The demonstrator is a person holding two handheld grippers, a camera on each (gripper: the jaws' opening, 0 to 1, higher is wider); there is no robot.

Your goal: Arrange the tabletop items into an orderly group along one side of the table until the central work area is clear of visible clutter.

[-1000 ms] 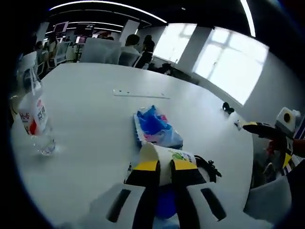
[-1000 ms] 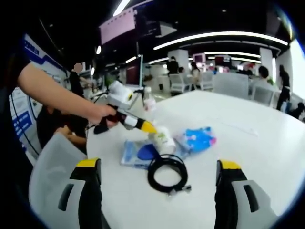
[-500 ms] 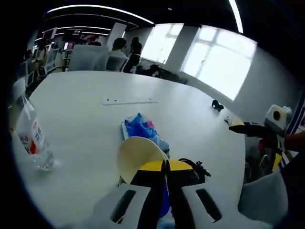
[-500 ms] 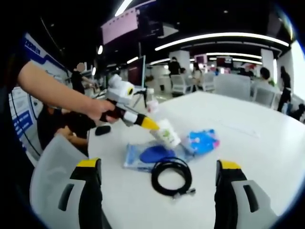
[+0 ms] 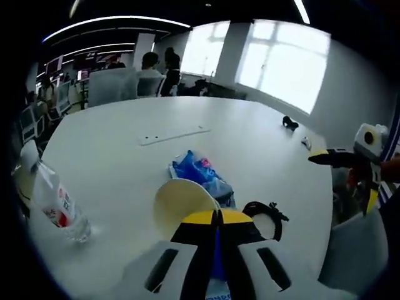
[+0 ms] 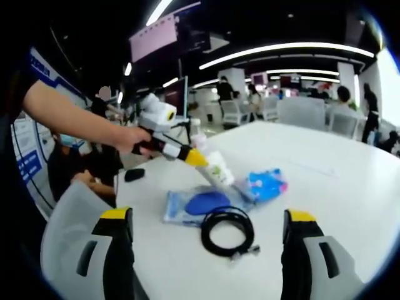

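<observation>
The left gripper has its yellow-tipped jaws pressed together on the wall of a paper cup, lifted off the white table and tipped so its pale, open mouth faces the left gripper view; I cannot see anything inside it. From the right gripper view, a person's bare arm reaches in from the left, the hand wrapped around that gripper's handle, and the cup hangs tilted above the items below. The right gripper is held low over the near table edge with its jaws spread wide and nothing between them. Under the cup lies a clear pouch with a blue object in it, flat on the table, with a blue crinkled packet just beside it and a coiled black cable near its front edge. A plastic water bottle stands well apart at the left of the left gripper view. White chairs and people fill the room behind.
</observation>
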